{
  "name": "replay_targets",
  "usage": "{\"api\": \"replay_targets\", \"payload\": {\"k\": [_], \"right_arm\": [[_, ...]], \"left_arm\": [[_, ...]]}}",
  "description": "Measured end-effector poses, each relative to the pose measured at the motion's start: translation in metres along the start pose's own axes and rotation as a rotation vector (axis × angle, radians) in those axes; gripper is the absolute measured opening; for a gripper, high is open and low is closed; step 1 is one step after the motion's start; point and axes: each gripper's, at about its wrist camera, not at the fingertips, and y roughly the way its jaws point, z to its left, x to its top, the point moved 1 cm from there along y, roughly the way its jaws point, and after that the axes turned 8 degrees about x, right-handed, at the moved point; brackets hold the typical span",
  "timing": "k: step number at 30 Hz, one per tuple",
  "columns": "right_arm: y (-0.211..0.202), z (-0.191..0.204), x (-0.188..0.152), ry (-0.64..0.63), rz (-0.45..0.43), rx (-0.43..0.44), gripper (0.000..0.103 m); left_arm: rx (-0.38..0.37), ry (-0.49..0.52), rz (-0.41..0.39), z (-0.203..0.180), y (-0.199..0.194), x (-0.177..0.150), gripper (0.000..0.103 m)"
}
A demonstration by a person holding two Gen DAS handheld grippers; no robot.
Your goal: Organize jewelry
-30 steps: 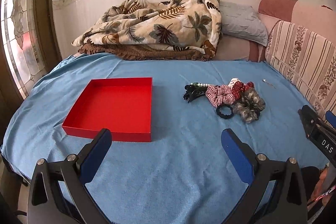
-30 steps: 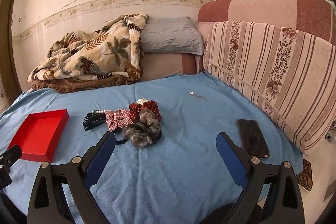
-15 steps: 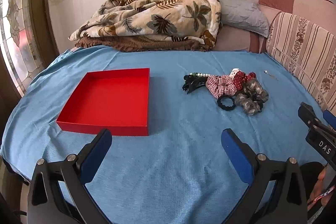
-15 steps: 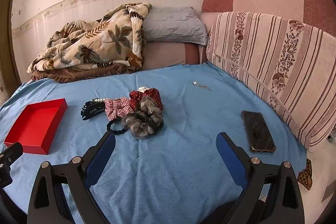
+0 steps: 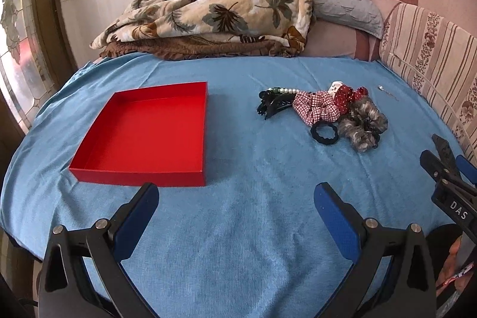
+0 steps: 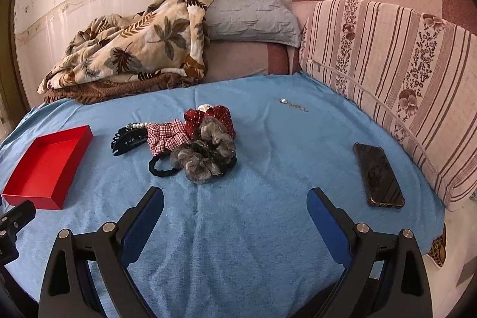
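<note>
An empty red tray (image 5: 143, 133) lies on the blue bedspread (image 5: 238, 243), left of a pile of accessories: a black claw clip (image 5: 272, 105), a red checked scrunchie (image 5: 316, 109), a red dotted scrunchie (image 5: 345, 96), a grey scrunchie (image 5: 362, 122) and a black hair tie (image 5: 325, 133). A small silver chain (image 6: 293, 106) lies apart, farther back. My left gripper (image 5: 235, 195) is open and empty, near the tray's front edge. My right gripper (image 6: 235, 198) is open and empty, just in front of the pile (image 6: 196, 145). The tray (image 6: 44, 166) shows at left.
A black phone (image 6: 378, 175) lies on the bedspread at right, beside a striped cushion (image 6: 396, 73). A leaf-print blanket (image 5: 214, 11) and a grey pillow (image 6: 250, 17) lie at the back against the wall.
Both grippers have moved forward and lower toward the bed; the tray and the pile look nearer. Both grippers stay open. Nothing on the bed has moved.
</note>
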Motion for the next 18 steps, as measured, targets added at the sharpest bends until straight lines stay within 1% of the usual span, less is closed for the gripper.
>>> {"api": "replay_targets", "payload": {"k": [2, 4, 6, 8, 11, 13, 16, 18], "right_arm": [[0.005, -0.002, 0.001, -0.001, 0.005, -0.002, 0.099], [0.009, -0.004, 0.003, -0.005, 0.008, -0.003, 0.099], [0.016, -0.007, 0.006, -0.006, 0.016, 0.006, 0.099], [0.024, -0.012, 0.01, 0.002, 0.03, 0.024, 0.099], [0.041, -0.019, 0.016, 0.02, 0.057, 0.067, 0.099], [0.058, -0.026, 0.022, 0.042, 0.084, 0.099, 0.098], [0.081, -0.038, 0.03, 0.083, 0.108, 0.121, 0.092], [0.099, -0.045, 0.036, 0.123, 0.128, 0.149, 0.088]], "left_arm": [[-0.02, 0.009, -0.002, 0.0, 0.002, 0.005, 0.101], [-0.055, 0.02, 0.0, -0.002, 0.004, 0.012, 0.091], [-0.102, 0.037, 0.031, -0.007, 0.012, 0.021, 0.076], [-0.141, 0.037, 0.069, -0.012, 0.022, 0.028, 0.069], [-0.185, 0.013, 0.114, -0.023, 0.042, 0.04, 0.069], [-0.207, 0.018, 0.138, -0.034, 0.056, 0.048, 0.069], [-0.222, 0.046, 0.154, -0.055, 0.078, 0.058, 0.069], [-0.236, 0.066, 0.17, -0.07, 0.093, 0.065, 0.064]]}}
